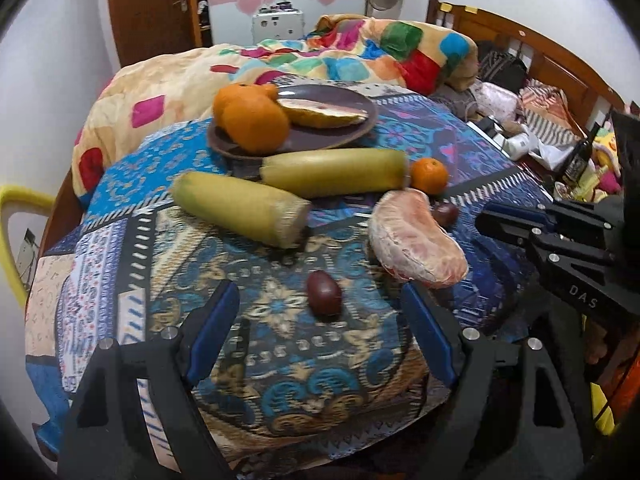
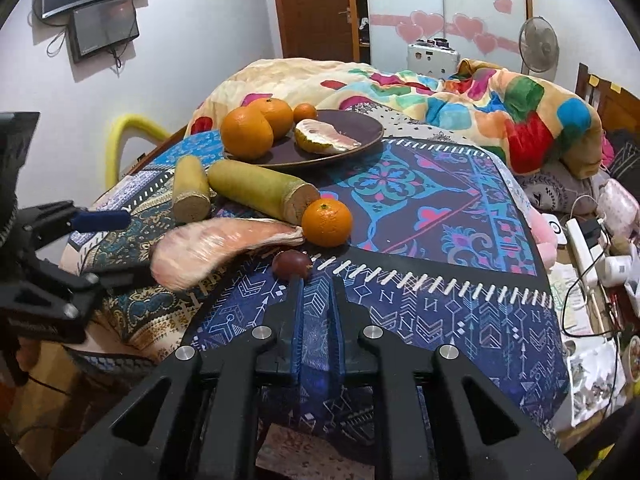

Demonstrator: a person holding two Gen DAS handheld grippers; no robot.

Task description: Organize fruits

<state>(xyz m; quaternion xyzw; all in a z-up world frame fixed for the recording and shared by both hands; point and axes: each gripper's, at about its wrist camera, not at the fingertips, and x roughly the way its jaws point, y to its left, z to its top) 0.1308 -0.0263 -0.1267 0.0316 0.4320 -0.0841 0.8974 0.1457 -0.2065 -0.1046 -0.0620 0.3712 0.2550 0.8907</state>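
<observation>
A brown plate point(image 1: 340, 98) point(image 2: 360, 124) holds oranges point(image 1: 256, 122) point(image 2: 247, 132) and a pomelo slice point(image 1: 320, 114) point(image 2: 326, 140). On the patterned cloth lie two yellow-green sugarcane pieces point(image 1: 240, 208) point(image 1: 334, 172) point(image 2: 260, 190), a small orange point(image 1: 429, 175) point(image 2: 327, 222), a peeled pink pomelo segment point(image 1: 416, 240) point(image 2: 212, 244) and two dark red dates point(image 1: 324, 293) point(image 1: 446, 214) point(image 2: 291, 264). My left gripper point(image 1: 320, 316) is open, its fingers on either side of the near date. My right gripper point(image 2: 316, 284) is shut and empty, just behind the other date.
The cloth-covered table point(image 2: 440, 300) stands against a bed with a colourful blanket point(image 1: 360, 52) point(image 2: 500, 100). A yellow chair point(image 1: 12, 232) point(image 2: 120, 136) stands at the left. Cables and clutter point(image 2: 592, 248) lie at the right. The right gripper shows in the left wrist view point(image 1: 560, 240).
</observation>
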